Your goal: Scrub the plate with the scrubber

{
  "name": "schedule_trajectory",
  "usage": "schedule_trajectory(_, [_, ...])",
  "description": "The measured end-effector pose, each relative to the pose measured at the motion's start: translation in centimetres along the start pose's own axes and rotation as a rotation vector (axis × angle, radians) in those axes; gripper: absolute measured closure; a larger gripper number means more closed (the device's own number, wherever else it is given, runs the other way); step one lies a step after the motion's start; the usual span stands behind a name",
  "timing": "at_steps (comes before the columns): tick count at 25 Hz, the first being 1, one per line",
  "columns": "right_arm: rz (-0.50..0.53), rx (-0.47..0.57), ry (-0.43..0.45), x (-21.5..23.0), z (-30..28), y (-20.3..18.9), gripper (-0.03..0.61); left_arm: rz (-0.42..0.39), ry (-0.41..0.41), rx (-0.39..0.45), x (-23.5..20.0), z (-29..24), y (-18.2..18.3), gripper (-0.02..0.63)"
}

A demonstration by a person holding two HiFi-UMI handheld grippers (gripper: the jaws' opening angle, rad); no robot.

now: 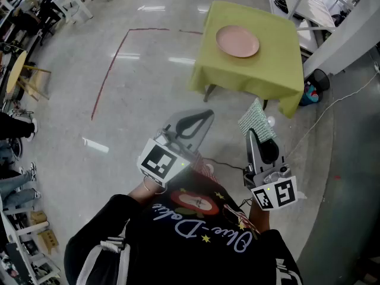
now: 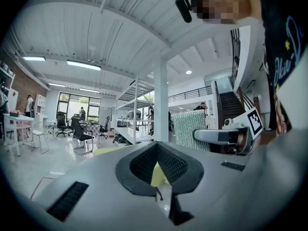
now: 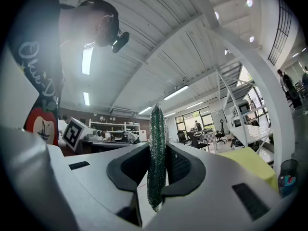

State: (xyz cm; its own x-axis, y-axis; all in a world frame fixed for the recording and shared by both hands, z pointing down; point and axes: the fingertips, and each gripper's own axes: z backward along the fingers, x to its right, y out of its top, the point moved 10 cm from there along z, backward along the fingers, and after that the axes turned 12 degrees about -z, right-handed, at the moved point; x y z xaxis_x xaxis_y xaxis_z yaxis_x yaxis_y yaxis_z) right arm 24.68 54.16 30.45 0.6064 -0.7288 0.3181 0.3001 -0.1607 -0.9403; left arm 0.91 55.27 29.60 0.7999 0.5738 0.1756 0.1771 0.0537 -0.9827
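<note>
Right tool (image 1: 253, 136) clamped on scrubber (image 1: 256, 119), held edge-up; left tool (image 1: 196, 121) closed, empty. Plate (image 1: 237, 41) sits on the surface (image 1: 274, 71), well ahead of both. Approach or retreat, can't tell; firm clamp matters either way.

An open office-workshop hall: ahead of the left gripper (image 2: 159, 176) stand office chairs (image 2: 78, 133) and white shelving racks (image 2: 131, 124), a staircase (image 2: 230, 105) to its right, strip lights (image 2: 83, 65) overhead.

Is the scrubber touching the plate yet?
No: the scrubber, clamped in the right gripper, is in the air short of the table bearing the plate.
</note>
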Motion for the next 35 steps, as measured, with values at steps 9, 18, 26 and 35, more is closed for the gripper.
schedule_trajectory(9, [-0.050,-0.010,-0.010,0.7,-0.6,-1.2,0.517,0.030,0.031,-0.026,-0.9,1.1,-0.7,0.617])
schedule_trajectory(18, [-0.036,-0.006,-0.089,1.3,-1.8,-1.1,0.517,0.066,0.016,-0.021,-4.2,0.0,-2.4,0.617])
schedule_trajectory(26, [-0.018,0.025,-0.242,3.4,-5.7,0.3,0.517,0.063,-0.138,0.059,-9.5,-7.4,-2.1,0.617])
schedule_trajectory(35, [-0.006,0.014,-0.252,8.4,-16.8,0.9,0.517,0.097,-0.181,0.067,-18.4,-13.7,-4.2,0.617])
